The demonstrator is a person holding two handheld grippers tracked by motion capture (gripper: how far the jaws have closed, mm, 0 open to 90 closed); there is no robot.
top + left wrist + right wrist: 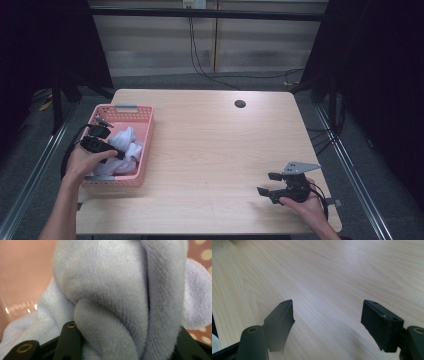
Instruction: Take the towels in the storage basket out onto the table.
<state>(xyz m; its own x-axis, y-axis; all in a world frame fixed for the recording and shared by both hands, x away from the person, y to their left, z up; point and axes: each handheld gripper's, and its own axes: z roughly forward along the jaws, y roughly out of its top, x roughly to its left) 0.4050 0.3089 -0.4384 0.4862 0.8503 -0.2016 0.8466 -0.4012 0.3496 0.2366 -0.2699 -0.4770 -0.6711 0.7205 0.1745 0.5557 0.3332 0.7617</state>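
A pale blue-white towel (127, 142) lies bunched in a pink plastic basket (135, 107) at the table's left edge. A hand holds my left gripper (120, 154) down in the basket, against the towel. In the left gripper view a thick fold of towel (112, 290) is squeezed between the two black jaws, and my left gripper (126, 340) is shut on it. My right gripper (267, 184) rests low over the bare wood near the front right corner. It stands open (328, 312) with nothing between its fingers.
The light wooden table (215, 140) has a round cable hole (240, 104) near its far edge. Black cables (200, 60) trail on the floor behind it. Dark curtains stand at both sides, and metal rails run along the floor.
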